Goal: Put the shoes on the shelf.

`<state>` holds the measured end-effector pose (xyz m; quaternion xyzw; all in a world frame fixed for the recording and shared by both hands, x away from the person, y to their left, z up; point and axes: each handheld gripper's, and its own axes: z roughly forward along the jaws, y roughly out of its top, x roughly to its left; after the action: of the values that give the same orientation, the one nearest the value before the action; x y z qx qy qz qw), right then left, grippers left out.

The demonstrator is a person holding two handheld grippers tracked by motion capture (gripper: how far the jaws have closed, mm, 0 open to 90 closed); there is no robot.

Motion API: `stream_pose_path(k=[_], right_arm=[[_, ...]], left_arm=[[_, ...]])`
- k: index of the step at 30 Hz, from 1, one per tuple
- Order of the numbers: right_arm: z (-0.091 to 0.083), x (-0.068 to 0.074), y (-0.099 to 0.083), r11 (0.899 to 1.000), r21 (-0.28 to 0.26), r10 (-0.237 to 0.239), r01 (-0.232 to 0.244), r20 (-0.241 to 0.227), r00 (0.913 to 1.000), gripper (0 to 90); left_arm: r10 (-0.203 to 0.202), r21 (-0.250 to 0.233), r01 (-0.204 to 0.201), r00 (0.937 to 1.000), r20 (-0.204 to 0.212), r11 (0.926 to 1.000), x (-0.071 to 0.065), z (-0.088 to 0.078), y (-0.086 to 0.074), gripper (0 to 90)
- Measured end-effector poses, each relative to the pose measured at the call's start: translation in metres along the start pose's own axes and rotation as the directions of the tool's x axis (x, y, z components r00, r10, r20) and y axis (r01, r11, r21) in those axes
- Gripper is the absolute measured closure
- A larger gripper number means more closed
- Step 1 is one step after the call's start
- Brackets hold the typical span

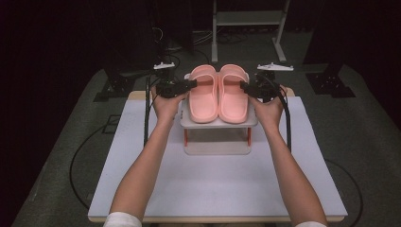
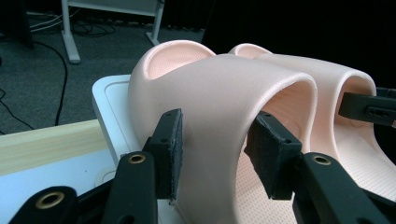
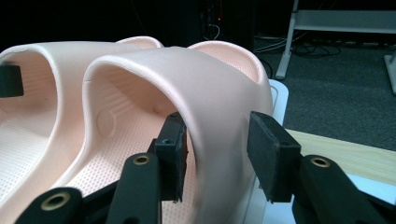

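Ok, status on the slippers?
Left tool open astride left slipper strap. Right tool likewise, right slipper. Both on white rack. Nothing blocking.

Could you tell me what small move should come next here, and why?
Probably back the left gripper and right gripper outward off the straps: the pink slippers already sit on the white rack, and each gripper's jaws straddle a strap loosely.

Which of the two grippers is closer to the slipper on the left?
Left. The left gripper straddles the strap wall of the left slipper; the right gripper is at the right slipper, one slipper farther away.
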<state>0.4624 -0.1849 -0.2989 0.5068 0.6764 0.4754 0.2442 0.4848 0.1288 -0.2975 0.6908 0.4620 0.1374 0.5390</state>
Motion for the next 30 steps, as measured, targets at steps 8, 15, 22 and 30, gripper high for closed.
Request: stream_pose_path(k=[8,15,22,30], right_arm=[[-0.003,-0.001,-0.003,1.0,-0.005,0.008,-0.008,-0.012,0.9999,55.4],[-0.008,0.002,-0.006,1.0,-0.012,-0.002,0.002,-0.03,0.9996,54.8],[-0.015,0.002,-0.01,1.0,-0.021,-0.009,0.008,-0.044,0.999,54.6],[-0.024,0.002,-0.015,0.999,-0.03,-0.019,0.017,-0.059,0.998,53.3]], left_arm=[[-0.003,-0.008,0.003,1.0,0.009,1.0,0.001,-0.004,-0.004,53.0],[0.023,-0.024,-0.023,0.9996,0.018,0.9994,-0.005,-0.012,-0.006,52.4],[0.037,-0.039,-0.035,0.9984,0.043,0.9986,-0.011,-0.017,-0.012,51.5],[0.048,-0.052,-0.045,0.9967,0.065,0.9977,-0.015,-0.024,-0.017,50.6]])
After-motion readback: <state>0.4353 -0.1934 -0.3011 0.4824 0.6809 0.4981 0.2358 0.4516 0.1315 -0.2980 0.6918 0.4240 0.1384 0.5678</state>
